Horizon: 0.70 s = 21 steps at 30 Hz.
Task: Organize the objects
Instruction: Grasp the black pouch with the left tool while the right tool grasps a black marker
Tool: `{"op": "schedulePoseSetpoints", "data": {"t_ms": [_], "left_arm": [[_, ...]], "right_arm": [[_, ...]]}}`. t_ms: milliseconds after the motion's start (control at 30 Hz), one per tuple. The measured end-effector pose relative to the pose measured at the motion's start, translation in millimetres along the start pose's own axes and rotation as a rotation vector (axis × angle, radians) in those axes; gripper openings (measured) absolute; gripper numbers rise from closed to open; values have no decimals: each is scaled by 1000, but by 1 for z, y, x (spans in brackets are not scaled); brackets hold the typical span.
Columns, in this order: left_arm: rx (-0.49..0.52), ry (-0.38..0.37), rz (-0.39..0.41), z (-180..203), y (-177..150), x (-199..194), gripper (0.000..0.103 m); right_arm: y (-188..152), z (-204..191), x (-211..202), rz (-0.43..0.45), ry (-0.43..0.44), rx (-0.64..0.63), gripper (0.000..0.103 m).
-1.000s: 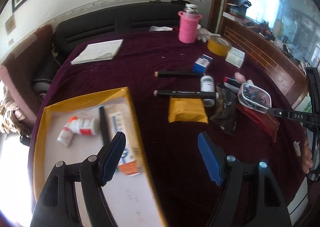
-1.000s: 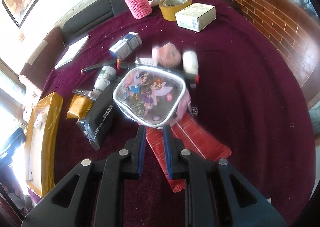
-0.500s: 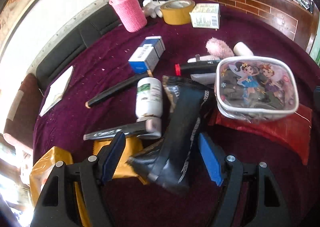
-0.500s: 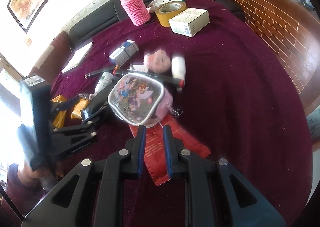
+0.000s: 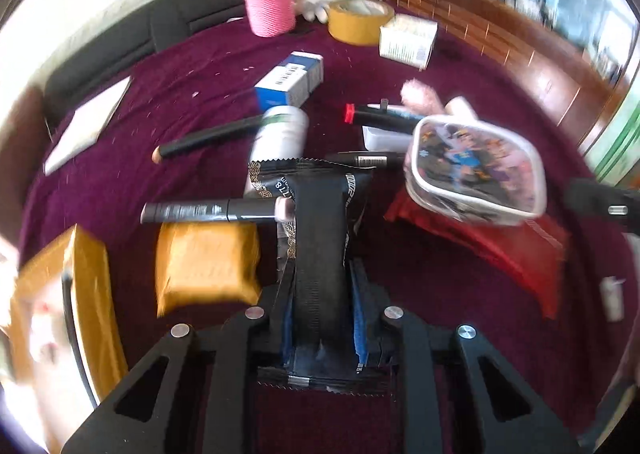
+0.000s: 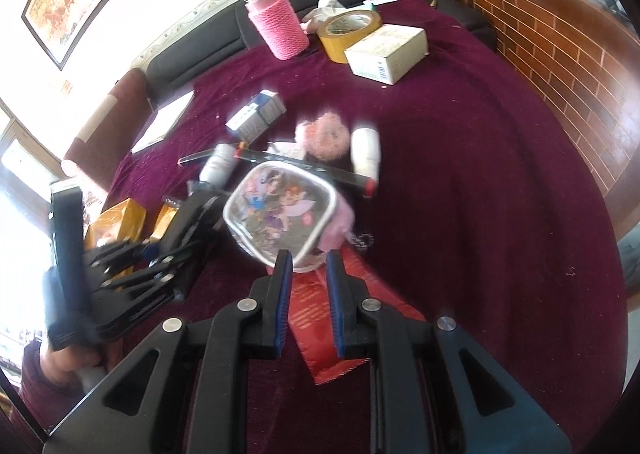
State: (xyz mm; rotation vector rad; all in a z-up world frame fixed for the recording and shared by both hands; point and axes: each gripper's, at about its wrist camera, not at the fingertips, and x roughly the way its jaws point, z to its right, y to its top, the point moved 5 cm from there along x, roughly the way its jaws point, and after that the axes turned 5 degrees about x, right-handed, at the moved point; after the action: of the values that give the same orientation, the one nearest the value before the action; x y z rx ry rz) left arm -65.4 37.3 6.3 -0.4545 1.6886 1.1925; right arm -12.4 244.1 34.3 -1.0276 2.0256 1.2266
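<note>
Left tool (image 5: 320,318) closing on black packet (image 5: 320,238), right tool (image 6: 308,294) nearly closed, holding nothing

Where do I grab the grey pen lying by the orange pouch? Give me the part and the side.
Mid-barrel, from straight above, jaws across the narrow width. The grey pen lies flat on the cloth, its pink tip against the black packet and the orange pouch close alongside, so a side approach looks blocked.

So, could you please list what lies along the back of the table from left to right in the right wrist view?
Pink knitted cup → yellow tape roll → white box.
</note>
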Motion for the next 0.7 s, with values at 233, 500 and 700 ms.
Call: {"op": "schedulePoseSetpoints", "data": {"t_ms": [233, 500, 700], "left_arm": [[-156, -35, 88, -49, -50, -71, 20], [-266, 28, 197, -106, -98, -126, 20], [-319, 52, 243, -136, -123, -142, 20]], "right_arm": [[-6, -56, 18, -64, 89, -90, 14], [-7, -145, 77, -179, 106, -260, 14], [24, -202, 133, -214, -4, -362, 14]]}}
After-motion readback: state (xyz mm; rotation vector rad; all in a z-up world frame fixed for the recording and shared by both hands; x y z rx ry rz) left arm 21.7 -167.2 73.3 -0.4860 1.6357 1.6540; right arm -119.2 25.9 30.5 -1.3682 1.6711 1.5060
